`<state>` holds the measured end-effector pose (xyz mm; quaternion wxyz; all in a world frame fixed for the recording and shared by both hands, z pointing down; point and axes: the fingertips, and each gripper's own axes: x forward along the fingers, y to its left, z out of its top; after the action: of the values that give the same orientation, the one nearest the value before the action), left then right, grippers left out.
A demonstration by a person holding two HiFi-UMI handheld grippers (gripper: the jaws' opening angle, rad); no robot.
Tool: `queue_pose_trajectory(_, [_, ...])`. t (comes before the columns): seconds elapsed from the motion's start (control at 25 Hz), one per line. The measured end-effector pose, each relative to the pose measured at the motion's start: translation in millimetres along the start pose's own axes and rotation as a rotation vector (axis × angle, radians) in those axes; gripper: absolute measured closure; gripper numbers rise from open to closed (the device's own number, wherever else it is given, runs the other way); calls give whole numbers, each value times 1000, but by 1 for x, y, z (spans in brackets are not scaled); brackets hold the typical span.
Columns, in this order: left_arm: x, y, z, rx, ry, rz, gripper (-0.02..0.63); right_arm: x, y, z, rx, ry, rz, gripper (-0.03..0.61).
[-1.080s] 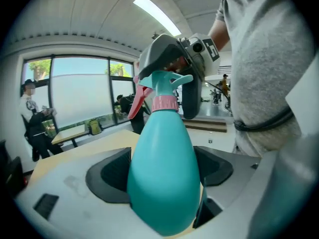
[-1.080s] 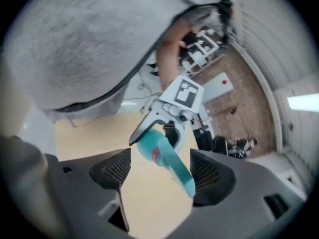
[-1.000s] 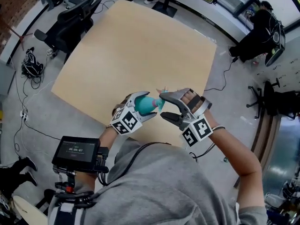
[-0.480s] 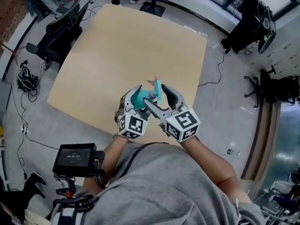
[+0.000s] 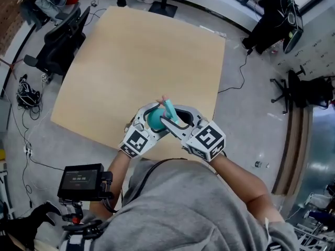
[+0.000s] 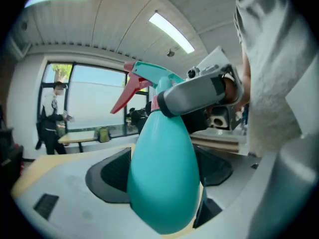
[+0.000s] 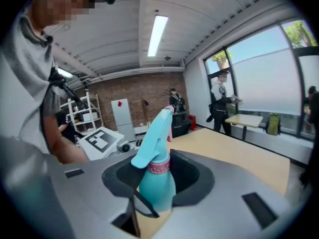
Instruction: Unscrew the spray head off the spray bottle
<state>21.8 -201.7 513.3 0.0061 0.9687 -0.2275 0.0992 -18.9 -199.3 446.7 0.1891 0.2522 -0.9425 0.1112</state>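
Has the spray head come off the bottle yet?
No: in the right gripper view the spray head sits on its pink collar, screwed atop the neck of the spray bottle.

1. A person (image 5: 183,208) in grey stands at the near edge of a wooden desk (image 5: 141,56).
2. The left hand-held gripper (image 5: 153,121) clasps a teal bottle (image 5: 152,117) by its body, above that edge.
3. The right hand-held gripper (image 5: 168,115) has just been closing its jaws, which sit either side of the spray head (image 5: 169,107).
4. A small screen (image 5: 81,175) sits by the person's left arm, and a chair (image 5: 57,41) stands off the desk's left side.
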Motion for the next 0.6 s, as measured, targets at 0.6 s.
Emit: queue_pose_trajectory(0.6, [-58, -104, 49, -66, -114, -830, 229, -61, 99, 13, -497, 247, 914, 434])
